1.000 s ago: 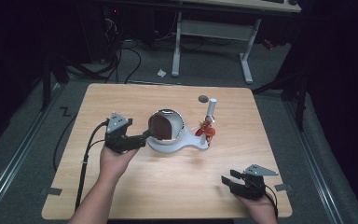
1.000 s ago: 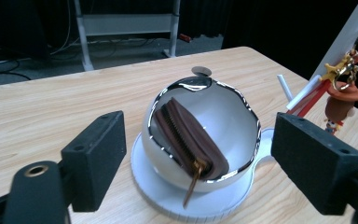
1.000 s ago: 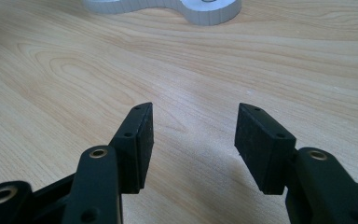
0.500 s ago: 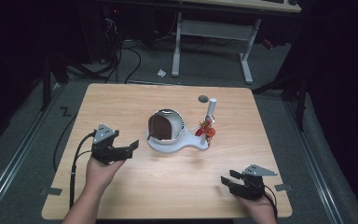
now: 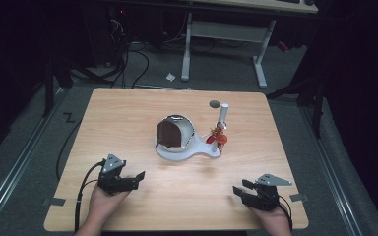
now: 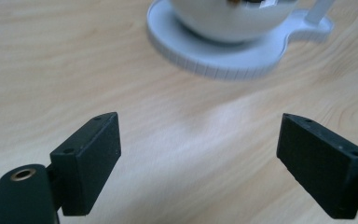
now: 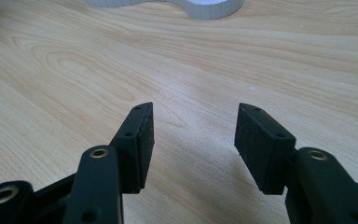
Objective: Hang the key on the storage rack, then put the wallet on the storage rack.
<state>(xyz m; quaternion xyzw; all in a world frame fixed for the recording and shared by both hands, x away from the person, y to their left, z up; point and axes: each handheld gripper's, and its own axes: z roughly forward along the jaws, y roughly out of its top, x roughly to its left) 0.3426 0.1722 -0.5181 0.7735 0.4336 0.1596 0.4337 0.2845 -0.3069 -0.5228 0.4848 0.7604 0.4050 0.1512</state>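
**Two empty grippers near my edge of the table**

I see a dark room with cables on a grey floor, and a light wooden table (image 5: 128, 113) in the middle. On the table sits a white base (image 5: 187, 151) shaped a bit like a keyhole. A shiny round bowl thing (image 5: 175, 132) stands on its wide part. A small red and orange thing (image 5: 218, 137) and a white post (image 5: 222, 115) stand on its narrow end.

My left gripper (image 5: 137, 177) is low on the left. Its jaws are spread wide and hold nothing. My right gripper (image 5: 241, 188) is low on the right, partly spread, also empty. Both are well apart from the base.
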